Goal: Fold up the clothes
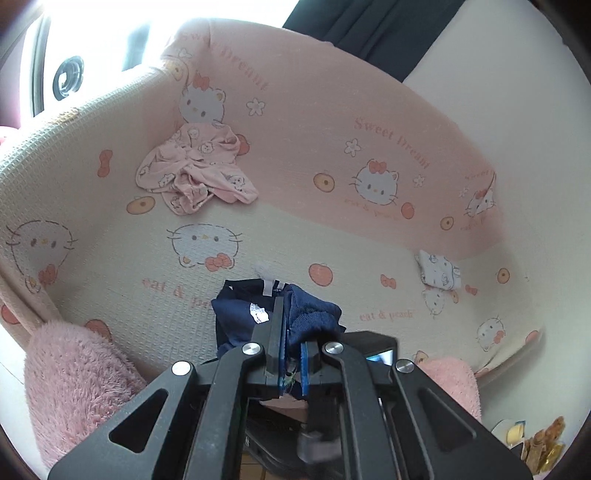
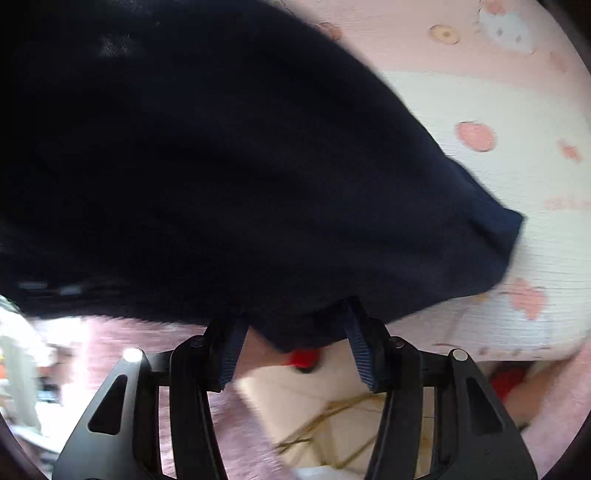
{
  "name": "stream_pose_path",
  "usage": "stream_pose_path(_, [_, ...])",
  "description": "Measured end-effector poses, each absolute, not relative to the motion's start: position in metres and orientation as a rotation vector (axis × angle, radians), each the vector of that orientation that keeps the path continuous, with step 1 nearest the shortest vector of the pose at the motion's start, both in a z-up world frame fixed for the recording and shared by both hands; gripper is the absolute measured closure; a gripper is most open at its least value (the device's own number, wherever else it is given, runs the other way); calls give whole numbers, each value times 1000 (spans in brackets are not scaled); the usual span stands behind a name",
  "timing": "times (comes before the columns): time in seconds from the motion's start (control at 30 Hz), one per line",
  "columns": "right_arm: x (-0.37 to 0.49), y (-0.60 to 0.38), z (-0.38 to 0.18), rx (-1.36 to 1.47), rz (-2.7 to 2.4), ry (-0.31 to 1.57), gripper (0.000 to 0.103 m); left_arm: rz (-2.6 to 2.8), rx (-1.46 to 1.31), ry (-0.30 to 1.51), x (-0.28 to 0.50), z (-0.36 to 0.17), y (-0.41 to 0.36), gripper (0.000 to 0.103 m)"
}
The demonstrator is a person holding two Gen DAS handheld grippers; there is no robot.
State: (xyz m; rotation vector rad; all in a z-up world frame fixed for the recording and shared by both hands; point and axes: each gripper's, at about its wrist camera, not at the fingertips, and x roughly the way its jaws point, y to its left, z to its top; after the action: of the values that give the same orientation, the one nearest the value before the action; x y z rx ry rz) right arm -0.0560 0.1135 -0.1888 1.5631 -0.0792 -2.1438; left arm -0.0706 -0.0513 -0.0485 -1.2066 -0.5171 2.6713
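Now left gripper [image 1: 293, 332] clamped on navy garment [image 1: 314, 317]; right gripper [image 2: 295, 325] parted, gripping nothing

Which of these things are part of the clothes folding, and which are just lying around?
Part of the job:
navy garment, pinched in left tool
crumpled pink garment
small white folded piece

Just lying about:
cartoon-cat bedspread
fluffy pink cushion
dark curtain
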Motion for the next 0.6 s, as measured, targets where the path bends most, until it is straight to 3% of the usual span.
stream_pose_path(0.17, [-80,159,-217,1758,-2167,29,57,2593,-1196,-529,-67,-40,-50,97])
stream_pose_path(0.47, [-129,290,-52,1337,-2678,168,57,2521,-1024,-369,-84,20,-18,97])
stream_pose_path(0.53, [-125,300,-47,1325,-2694,202,54,2496,-995,-378,-86,28,-9,97])
stream_pose_path(0.6, [-127,305,-79,1445,-2675,303,52,2442,-985,-431,-88,32,-2,97])
